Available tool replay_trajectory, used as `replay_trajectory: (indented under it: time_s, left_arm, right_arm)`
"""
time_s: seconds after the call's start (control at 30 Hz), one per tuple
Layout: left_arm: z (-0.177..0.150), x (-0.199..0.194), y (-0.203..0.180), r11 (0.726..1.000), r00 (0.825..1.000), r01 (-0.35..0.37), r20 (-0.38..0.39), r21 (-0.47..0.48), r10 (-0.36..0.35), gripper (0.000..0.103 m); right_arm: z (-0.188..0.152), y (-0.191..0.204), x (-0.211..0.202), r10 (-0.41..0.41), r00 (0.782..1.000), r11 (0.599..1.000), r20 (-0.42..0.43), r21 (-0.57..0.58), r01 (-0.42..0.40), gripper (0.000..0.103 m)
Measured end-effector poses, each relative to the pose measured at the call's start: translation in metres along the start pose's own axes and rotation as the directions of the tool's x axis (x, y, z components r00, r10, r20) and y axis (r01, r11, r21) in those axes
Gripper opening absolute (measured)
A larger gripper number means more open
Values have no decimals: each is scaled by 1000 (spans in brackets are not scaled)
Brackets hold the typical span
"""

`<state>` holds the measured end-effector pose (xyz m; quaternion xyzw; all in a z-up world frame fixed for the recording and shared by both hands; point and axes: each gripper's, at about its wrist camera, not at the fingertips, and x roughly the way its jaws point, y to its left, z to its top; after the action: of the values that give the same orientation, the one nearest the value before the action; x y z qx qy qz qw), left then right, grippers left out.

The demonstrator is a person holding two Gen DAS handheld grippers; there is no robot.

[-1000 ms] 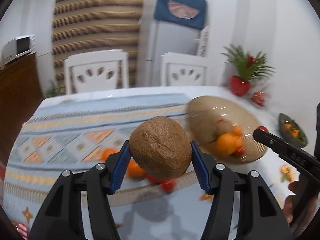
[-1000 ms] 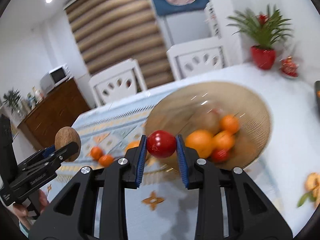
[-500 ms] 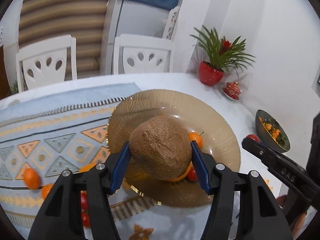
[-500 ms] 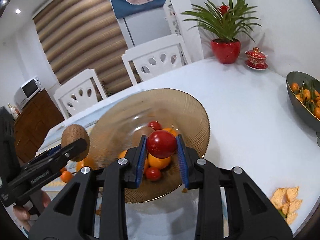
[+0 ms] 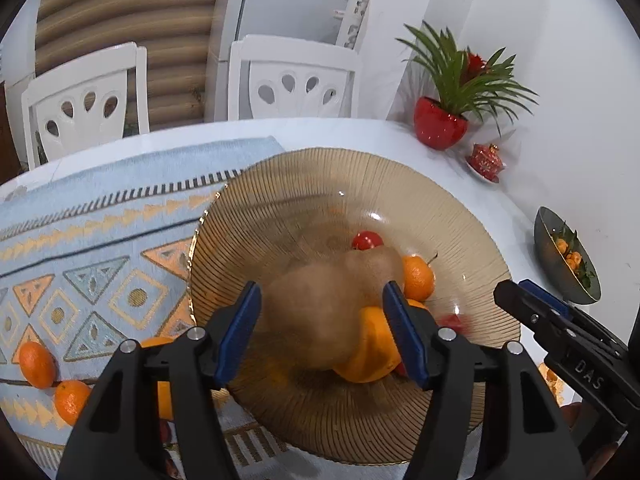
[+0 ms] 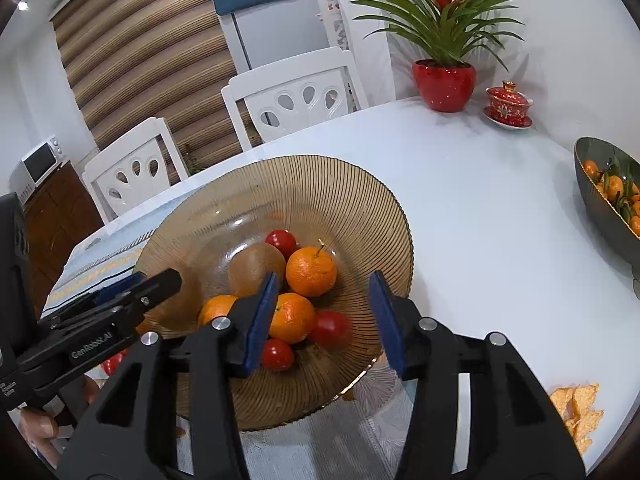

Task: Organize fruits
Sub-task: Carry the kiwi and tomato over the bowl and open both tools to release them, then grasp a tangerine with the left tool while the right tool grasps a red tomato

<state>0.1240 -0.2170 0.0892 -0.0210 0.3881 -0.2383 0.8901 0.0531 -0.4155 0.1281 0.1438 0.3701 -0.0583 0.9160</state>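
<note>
From the left wrist view, the left gripper (image 5: 320, 332) hangs tilted down over the ribbed amber glass bowl (image 5: 460, 208) on the white table (image 5: 360, 132), its jaws opening; a brown, rough-skinned fruit (image 5: 324, 312) shows as a blur between the blue pads (image 5: 238, 332) and appears to be slipping free toward the pile beneath, with a gap visible at the left pad. Directly under it lie an orange (image 5: 370, 360) and a smaller orange (image 5: 418, 278), with a red tomato (image 5: 366, 240) beyond. Two loose tangerines (image 5: 36, 364) wait on the patterned cloth (image 5: 100, 208), well apart from the bowl and to this gripper's left, making the left hand the nearer one for them. From the right wrist view, the right gripper (image 6: 324, 316) also points down over the near side of the bowl (image 6: 360, 200), jaws opening and nothing pressed between them; a blurred red tomato (image 6: 330, 330) sits in the gap line, below the pads, seemingly just let go among the fruit. A brown fruit (image 6: 256, 268) rests in the bowl beside a stemmed orange (image 6: 311, 271), another orange (image 6: 292, 316) and a tomato (image 6: 277, 355). The other gripper (image 6: 120, 300) reaches in from the left edge. Judging by this, both drops land in the bowl, and the next reach likely turns leftward to the cloth.
</note>
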Motion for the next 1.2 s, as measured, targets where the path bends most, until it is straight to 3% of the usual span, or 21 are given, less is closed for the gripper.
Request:
replay_trajectory:
  time_s: [0.57, 0.77, 0.9, 1.2]
  left_arm:
    - [-15, -65, 34, 999, 997, -10, 70, -52, 13, 64]
    - [-20, -106, 69, 994, 992, -31, 120, -103, 43, 64]
    - [-24, -127, 95, 988, 988, -39, 142, -149, 60, 75]
    - [-43, -153, 157, 961, 977, -80, 169, -264, 127, 76]
  right_arm:
    - [-14, 37, -26, 66, 998, 997, 0, -44, -66, 49]
    - [-20, 68, -39, 113, 994, 990, 6, -89, -112, 49]
    - [-27, 93, -42, 146, 989, 981, -3, -130, -145, 49]
    - [-58, 160, -43, 206, 977, 937, -57, -275, -214, 49]
